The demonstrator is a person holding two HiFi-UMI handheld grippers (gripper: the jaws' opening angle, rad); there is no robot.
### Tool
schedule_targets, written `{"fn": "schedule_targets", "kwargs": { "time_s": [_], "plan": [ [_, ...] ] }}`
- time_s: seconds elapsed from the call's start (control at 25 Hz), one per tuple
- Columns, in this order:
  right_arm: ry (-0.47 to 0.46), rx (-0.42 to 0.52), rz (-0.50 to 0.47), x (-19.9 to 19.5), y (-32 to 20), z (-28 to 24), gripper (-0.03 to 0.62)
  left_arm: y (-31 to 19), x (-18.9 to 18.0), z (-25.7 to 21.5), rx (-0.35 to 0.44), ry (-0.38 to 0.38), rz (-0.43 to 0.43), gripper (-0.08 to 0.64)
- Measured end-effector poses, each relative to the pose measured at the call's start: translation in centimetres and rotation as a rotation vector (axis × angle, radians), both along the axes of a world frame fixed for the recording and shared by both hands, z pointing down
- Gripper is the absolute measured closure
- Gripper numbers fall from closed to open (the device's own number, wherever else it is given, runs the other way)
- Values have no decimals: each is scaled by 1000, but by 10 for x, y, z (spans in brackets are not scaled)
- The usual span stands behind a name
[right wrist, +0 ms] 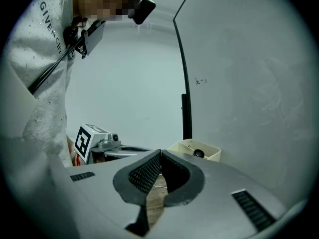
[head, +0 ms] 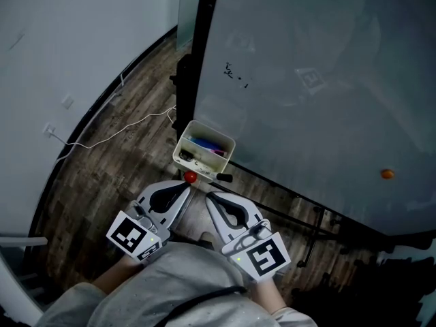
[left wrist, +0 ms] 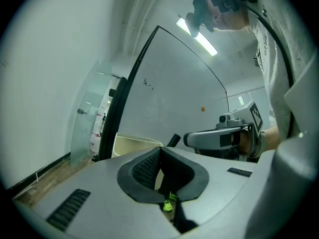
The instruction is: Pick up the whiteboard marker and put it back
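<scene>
A marker with a red cap (head: 191, 177) and a black far end (head: 223, 178) lies crosswise just under a cream tray (head: 182, 157) fixed to the whiteboard (head: 320, 80). The tray holds blue, pink and black markers. My left gripper (head: 185, 187) is shut, its tips right by the red cap; I cannot tell whether they touch it. In the left gripper view my left gripper (left wrist: 159, 151) has its jaws together with nothing between them, and the marker's black end (left wrist: 175, 139) shows beyond. My right gripper (head: 210, 197) (right wrist: 160, 152) is shut and empty beside it.
An orange magnet (head: 387, 174) sticks to the board at the right. A white cable (head: 122, 132) trails over the wooden floor by the left wall. The board's black frame and foot bars (head: 310, 216) run under my right gripper.
</scene>
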State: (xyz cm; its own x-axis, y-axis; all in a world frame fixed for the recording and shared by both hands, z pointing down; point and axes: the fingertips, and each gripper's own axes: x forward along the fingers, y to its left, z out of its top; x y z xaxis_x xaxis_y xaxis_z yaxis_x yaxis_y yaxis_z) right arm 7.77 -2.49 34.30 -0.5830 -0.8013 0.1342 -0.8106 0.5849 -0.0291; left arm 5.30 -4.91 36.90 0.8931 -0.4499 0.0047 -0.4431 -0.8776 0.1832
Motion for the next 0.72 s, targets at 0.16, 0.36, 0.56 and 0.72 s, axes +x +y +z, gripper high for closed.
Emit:
{"fn": "schedule_targets", "kwargs": {
  "time_s": [0.16, 0.36, 0.56, 0.72],
  "plan": [
    [5, 2, -3, 0, -1, 0, 572, 0, 1, -2, 4, 0, 6, 546],
    [6, 6, -17, 2, -1, 0, 572, 1, 4, -3, 8, -1, 0, 546],
    [4, 23, -51, 7, 5, -1, 572, 6, 8, -4, 11, -5, -49, 546],
    [-23, 37, -96, 11, 12, -2, 572, 13, 8, -5, 17, -9, -137, 546]
  ]
}}
